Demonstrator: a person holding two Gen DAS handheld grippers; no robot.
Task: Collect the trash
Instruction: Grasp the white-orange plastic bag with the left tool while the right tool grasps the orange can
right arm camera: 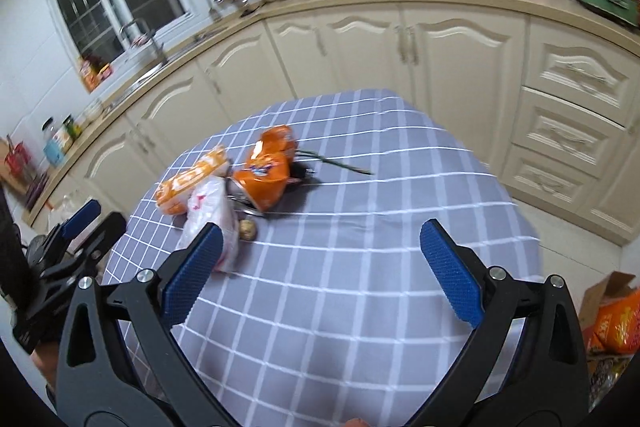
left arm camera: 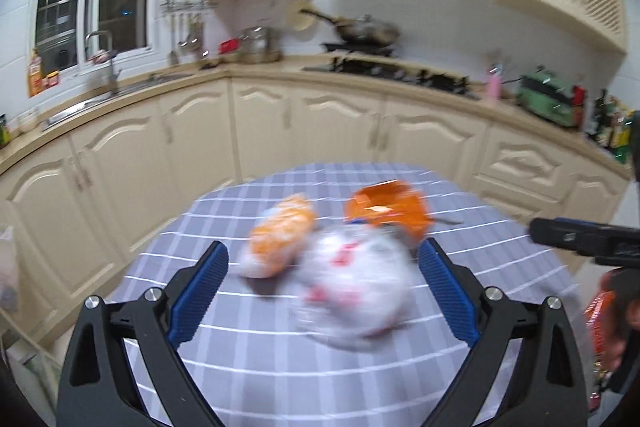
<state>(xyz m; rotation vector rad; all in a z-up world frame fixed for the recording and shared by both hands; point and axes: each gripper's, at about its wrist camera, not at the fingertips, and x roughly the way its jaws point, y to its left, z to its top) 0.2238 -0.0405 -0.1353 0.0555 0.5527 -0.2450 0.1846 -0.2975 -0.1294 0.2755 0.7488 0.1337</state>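
Both claws released: left gripper (left arm camera: 324,259) spread around blurred white crumpled plastic bag (left arm camera: 356,291) mid-frame; right gripper (right arm camera: 320,239) over bare grey checked tablecloth (right arm camera: 360,267), lower centre.

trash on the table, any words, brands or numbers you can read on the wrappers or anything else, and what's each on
None can be read.
Orange snack bag: blue and white logo, too blurred.
Orange and white wrapper: pale print, too blurred.
White plastic bag: red marks, motion-blurred.
Orange packets in the cardboard box: yellow characters, not legible.
Jars on the counter: labels too small.
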